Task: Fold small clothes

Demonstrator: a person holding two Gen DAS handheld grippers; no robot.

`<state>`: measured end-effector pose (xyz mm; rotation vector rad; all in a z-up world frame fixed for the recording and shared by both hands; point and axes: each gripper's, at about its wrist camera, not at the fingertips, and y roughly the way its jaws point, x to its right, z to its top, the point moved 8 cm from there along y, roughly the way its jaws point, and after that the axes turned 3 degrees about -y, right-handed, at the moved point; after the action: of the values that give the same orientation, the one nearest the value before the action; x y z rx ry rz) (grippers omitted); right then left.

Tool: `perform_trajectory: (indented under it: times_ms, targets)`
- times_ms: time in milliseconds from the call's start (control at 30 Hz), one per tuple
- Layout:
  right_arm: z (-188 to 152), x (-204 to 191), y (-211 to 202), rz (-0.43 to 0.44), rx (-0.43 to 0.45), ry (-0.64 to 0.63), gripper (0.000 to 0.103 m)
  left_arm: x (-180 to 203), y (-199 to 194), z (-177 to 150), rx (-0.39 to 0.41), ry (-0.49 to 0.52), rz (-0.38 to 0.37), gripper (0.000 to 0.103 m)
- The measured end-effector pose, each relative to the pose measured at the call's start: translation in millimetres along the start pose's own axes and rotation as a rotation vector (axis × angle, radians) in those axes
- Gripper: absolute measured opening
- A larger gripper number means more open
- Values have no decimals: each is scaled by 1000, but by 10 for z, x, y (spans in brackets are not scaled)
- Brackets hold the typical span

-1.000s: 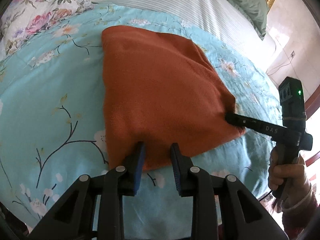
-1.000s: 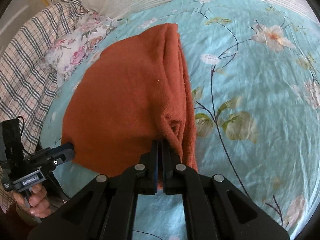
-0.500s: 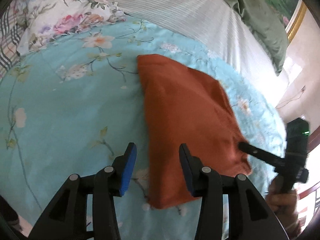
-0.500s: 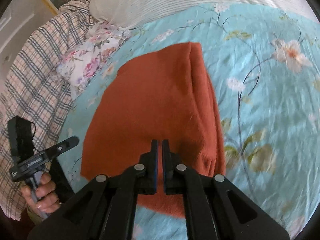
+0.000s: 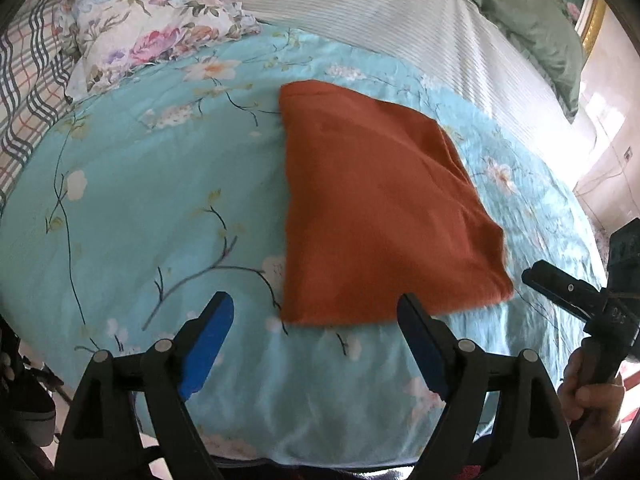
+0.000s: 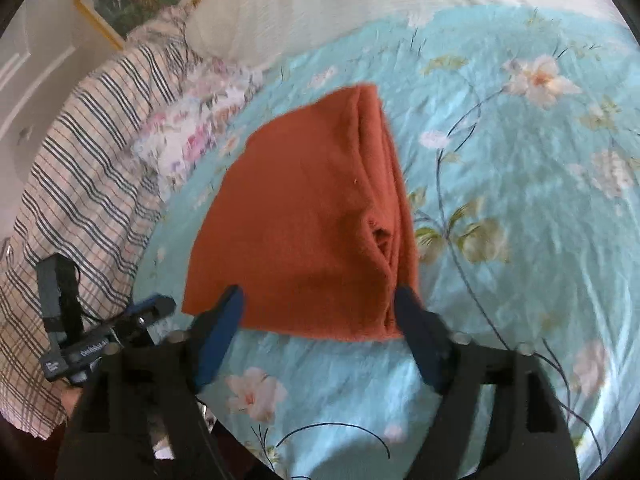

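- Orange garment (image 5: 384, 220) lies folded flat on the bed, on the turquoise floral quilt (image 5: 140, 208); in my left wrist view it sits just past centre toward 1 o'clock, in my right wrist view (image 6: 308, 232) dead centre.
- A second ago my right tongs (image 6: 320, 316) were pinched on its near corner; now they stand wide, blue pads apart, and the cloth lies free between and beyond them.
- My left tongs (image 5: 316, 320) were narrow at the near hem a second ago; they have spread wide and drawn back, so the hem lies just beyond the tips, not touching.
- Seen from the left, the right tongs (image 5: 560, 288) sit at 4 o'clock, just off the garment's corner, where before they touched it; I cannot tell their gap from this side.
- The fabric looks fuzzy and knit-like, a rough four-sided shape with stacked layers showing along its right edge in the right wrist view and a small pucker near that edge.
- The quilt is smooth, slightly shiny, printed with dark branches and pale blossoms.
- A floral pillow (image 5: 152, 36) lies at 11 o'clock, a plaid cloth (image 6: 80, 168) at 9 o'clock, a white ribbed sheet (image 5: 400, 12) at 12 o'clock.
- The left tongs' body (image 6: 96, 344) carries white lettering, too blurred for me to read.
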<state>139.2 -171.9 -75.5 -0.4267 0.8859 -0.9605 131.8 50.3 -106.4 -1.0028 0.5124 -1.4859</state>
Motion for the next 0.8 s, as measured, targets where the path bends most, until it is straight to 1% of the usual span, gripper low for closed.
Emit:
perform_trajectory:
  times_ms: [67,100,167,267,300,333,367,400,433,467,500,567,633,667,700,733,767,800]
  targets:
    - [8,1,-6,-18,-4,-31,79,24,-31,0,6,4,5,84]
    - [32,23,26,-43,-15,-48,79,35,-40,1,7,5,6,84]
    - [123,87,122,-87,-30,-70,79,31,-44,11,6,1,14,84]
    - [268,175,265,-127,-26,-85,79,-15,-51,25,5,-17,13,84]
    - [291,209,345,-152,-40,-95,77,-34,-54,20,6,-24,13,84]
    - [283,249,423,-177,-66,-102,72,-53,-51,23,5,-27,14,84]
    - [253,292,510,-195,-97,-107,37,-73,-51,24,1,-32,16,84]
    - [212,335,612,-188,-136,-103,25,-94,-57,25,-1,-36,16,84]
    - [204,349,626,-179,-139,-94,24,-106,-72,31,0,-43,13,84]
    - [226,327,590,-186,-132,-119,20,-116,-90,43,5,-48,11,84]
    - [244,309,553,-200,-125,-144,18,-129,-107,55,12,-51,15,84]
    - [263,332,514,-214,-123,-156,18,-136,-103,70,17,-57,19,84]
    - [206,406,593,-204,-153,-134,20,-128,-78,63,12,-56,21,84]
    - [177,443,625,-198,-163,-118,26,-117,-68,53,6,-51,22,84]
    - [176,454,619,-192,-154,-101,35,-103,-61,40,1,-44,25,84]
    - [170,467,590,-197,-148,-89,41,-85,-60,23,-4,-28,35,84]
    - [149,491,542,-212,-147,-72,54,-81,-59,22,-4,-19,44,84]
    - [138,501,505,-216,-142,-62,56,-74,-60,24,0,-6,61,84]
